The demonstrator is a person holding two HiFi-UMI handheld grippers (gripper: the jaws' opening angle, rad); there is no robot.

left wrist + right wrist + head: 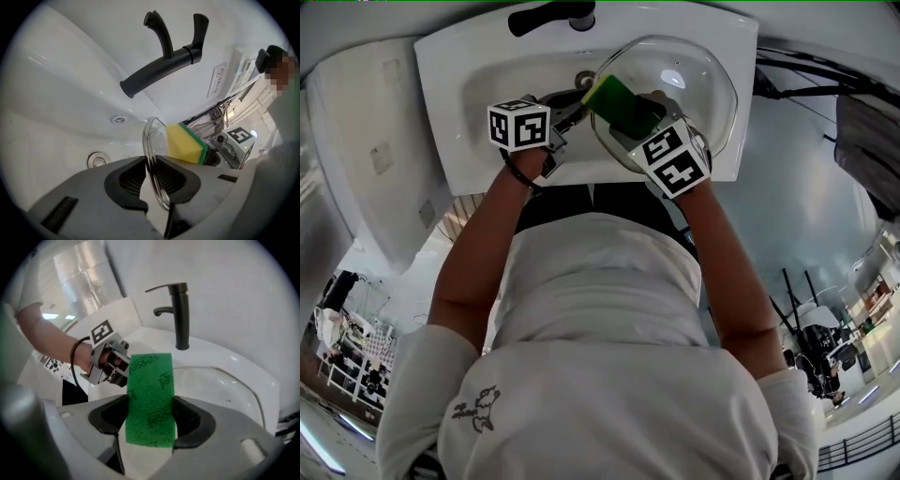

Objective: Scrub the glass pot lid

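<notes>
The glass pot lid [680,84] is held up over the right half of the white sink basin [478,89], with its far side reaching out past the basin's edge. Its rim is gripped by the left gripper [565,120]: the jaws are closed to a narrow gap, and the glass edge is pinched between the pads, seen edge-on. A sponge [151,394] is clamped across its width by the right gripper [633,117], its green scouring side turned towards that gripper's camera and its yellow side turned towards the lid. The sponge is brought right up to the glass; actual contact cannot be made out. Much of the lid is blocked from the right gripper view by the sponge, and its near edge is covered in the head view by the right gripper's marker cube. Behind, a black faucet [164,61] is seen over the bowl, with a round drain stopper [97,160] below it.
</notes>
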